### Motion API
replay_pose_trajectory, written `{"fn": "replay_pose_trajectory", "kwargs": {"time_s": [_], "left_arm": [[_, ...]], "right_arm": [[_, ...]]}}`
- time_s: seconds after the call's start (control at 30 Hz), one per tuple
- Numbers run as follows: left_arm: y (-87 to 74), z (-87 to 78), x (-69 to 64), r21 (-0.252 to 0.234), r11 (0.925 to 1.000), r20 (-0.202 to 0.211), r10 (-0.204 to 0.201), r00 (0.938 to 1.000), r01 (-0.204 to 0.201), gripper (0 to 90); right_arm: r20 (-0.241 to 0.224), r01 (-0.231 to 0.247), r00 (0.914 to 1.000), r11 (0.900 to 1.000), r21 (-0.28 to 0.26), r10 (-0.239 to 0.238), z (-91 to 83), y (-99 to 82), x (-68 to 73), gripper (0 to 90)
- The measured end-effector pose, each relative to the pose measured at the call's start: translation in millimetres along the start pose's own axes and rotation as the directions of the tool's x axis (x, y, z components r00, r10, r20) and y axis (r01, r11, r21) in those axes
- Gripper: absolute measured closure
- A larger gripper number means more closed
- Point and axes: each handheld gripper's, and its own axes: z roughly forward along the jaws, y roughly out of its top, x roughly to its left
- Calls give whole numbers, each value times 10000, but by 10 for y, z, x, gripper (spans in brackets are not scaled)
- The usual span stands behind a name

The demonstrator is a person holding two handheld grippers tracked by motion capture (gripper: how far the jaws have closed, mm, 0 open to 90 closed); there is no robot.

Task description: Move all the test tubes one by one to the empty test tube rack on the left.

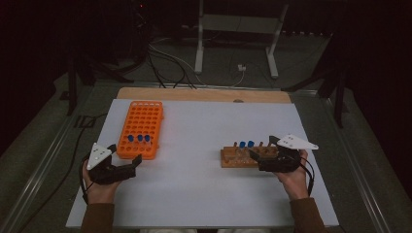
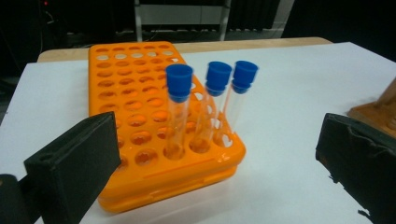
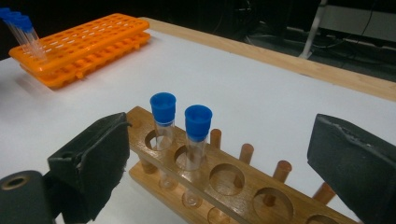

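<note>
On the white bench (image 1: 194, 194) in a dark room, the left tongs (image 2: 210, 154) gape wide and empty just short of the orange rack (image 2: 140, 93), where three blue-capped tubes (image 2: 205, 107) already stand in the nearest row. The right tongs (image 3: 219, 154) stand open and empty around the wooden rack (image 3: 233, 186), two capped tubes (image 3: 180, 135) standing between the jaws untouched; I'd judge the transfer past halfway.
</note>
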Motion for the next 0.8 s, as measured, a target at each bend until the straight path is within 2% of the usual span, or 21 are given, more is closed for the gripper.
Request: {"fn": "replay_pose_trajectory", "kwargs": {"time_s": [0.1, 0.23, 0.33, 0.4, 0.47, 0.63, 0.8], "left_arm": [[-8, -24, -22, -20, 10000, 51, 54, 10000, -54, 6], [-35, -5, -32, 102, 9999, 28, 90, 10000, -90, 6], [-44, 13, -38, 161, 9998, 24, 80, 10000, -80, 6], [-45, 17, -41, 132, 9999, 20, 53, 10000, -53, 6], [-47, 23, -41, 134, 9999, 25, 57, 10000, -57, 6], [-52, 31, -40, 171, 9998, -24, 35, 10000, -35, 6], [-55, 32, -38, 185, 9998, -50, 20, 10000, -19, 6]], "right_arm": [[-92, -33, 10000, 9999, 170, 34, 56, -9, -4, 86], [-190, -23, 9998, 9996, 298, 29, 119, -32, -6, 168], [-291, 151, 9995, 9991, 406, -140, 157, -50, 10, 311], [-485, 373, 9982, 9982, 467, -351, 179, -68, 21, 456], [-508, 607, 9970, 9965, 567, -578, 207, -85, 40, 543], [-668, 586, 9963, 9954, 759, -536, 286, -116, 41, 632], [-595, 548, 9969, 9963, 660, -509, 327, -120, 48, 696]]}}
